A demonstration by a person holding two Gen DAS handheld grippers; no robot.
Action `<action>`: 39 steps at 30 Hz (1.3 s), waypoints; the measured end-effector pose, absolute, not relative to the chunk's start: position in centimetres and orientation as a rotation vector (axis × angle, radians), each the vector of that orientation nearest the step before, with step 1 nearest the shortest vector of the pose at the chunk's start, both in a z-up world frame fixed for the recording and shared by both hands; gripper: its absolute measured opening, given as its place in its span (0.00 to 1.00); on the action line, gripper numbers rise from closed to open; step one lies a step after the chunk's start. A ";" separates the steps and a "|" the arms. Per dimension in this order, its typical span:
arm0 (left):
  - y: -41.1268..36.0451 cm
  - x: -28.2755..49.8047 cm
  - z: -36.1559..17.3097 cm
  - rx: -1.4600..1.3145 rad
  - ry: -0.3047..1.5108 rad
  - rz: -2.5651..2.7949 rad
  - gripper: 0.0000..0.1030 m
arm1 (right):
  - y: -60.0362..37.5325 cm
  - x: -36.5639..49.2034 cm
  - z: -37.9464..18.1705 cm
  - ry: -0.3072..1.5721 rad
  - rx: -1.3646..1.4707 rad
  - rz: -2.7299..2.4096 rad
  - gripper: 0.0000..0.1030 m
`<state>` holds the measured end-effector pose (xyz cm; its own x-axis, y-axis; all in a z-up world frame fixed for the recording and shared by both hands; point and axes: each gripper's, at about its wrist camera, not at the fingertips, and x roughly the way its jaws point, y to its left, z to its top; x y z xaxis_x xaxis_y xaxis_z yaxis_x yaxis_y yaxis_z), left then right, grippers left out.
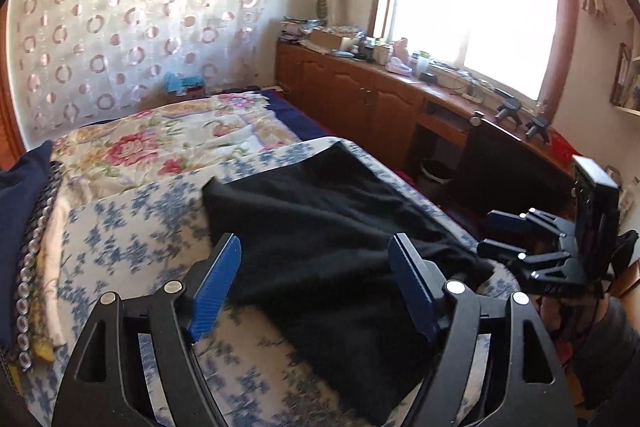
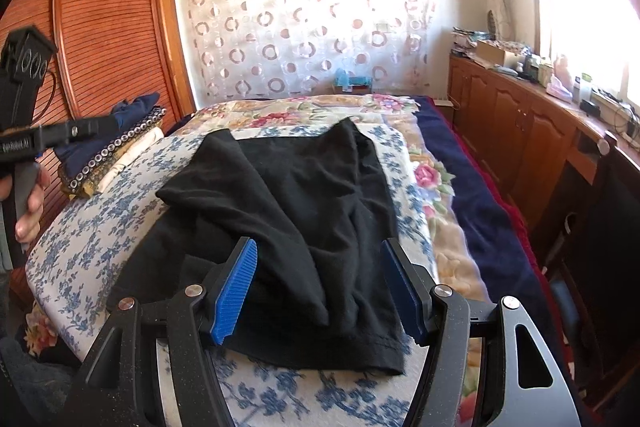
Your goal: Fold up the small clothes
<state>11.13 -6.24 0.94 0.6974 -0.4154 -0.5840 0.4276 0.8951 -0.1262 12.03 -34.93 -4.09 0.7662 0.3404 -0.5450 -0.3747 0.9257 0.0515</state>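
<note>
A black garment [image 2: 304,211] lies rumpled on a blue-flowered white cloth [image 2: 92,227] on the bed; it also shows in the left wrist view [image 1: 320,227]. My right gripper [image 2: 320,287] is open and empty, its blue pads [image 2: 236,291] hovering over the garment's near hem. My left gripper [image 1: 316,279] is open and empty above the garment's near side. The right gripper also shows in the left wrist view [image 1: 508,231], at the garment's right edge. The left gripper's body [image 2: 60,135] shows at the far left of the right wrist view.
A floral quilt [image 1: 168,143] covers the far bed. Folded dark clothes [image 2: 120,143] are stacked at the bed's left by a wooden wardrobe [image 2: 108,27]. A wooden cabinet [image 1: 360,99] with clutter runs under the window on the right. A bin [image 1: 436,175] stands on the floor.
</note>
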 end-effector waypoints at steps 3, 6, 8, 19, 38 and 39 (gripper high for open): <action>-4.2 10.2 0.5 0.008 0.640 -0.419 0.75 | -33.2 12.8 -3.8 0.583 -0.095 0.419 0.64; -2.6 9.6 0.2 -0.004 0.638 -0.385 0.75 | -31.1 13.8 -3.4 0.583 -0.130 0.457 0.64; -1.8 9.2 0.1 0.002 0.636 -0.362 0.75 | -29.8 14.4 -3.2 0.585 -0.146 0.483 0.64; 1.9 7.4 -0.2 -0.027 0.616 -0.307 0.75 | -22.6 18.3 -3.0 0.644 -0.245 0.656 0.64; 4.1 7.2 -1.9 -0.074 0.640 -0.272 0.75 | -13.8 25.8 -5.7 0.803 -0.381 0.719 0.64; 4.1 7.3 -2.0 -0.075 0.642 -0.272 0.75 | -13.7 26.0 -6.0 0.808 -0.390 0.718 0.64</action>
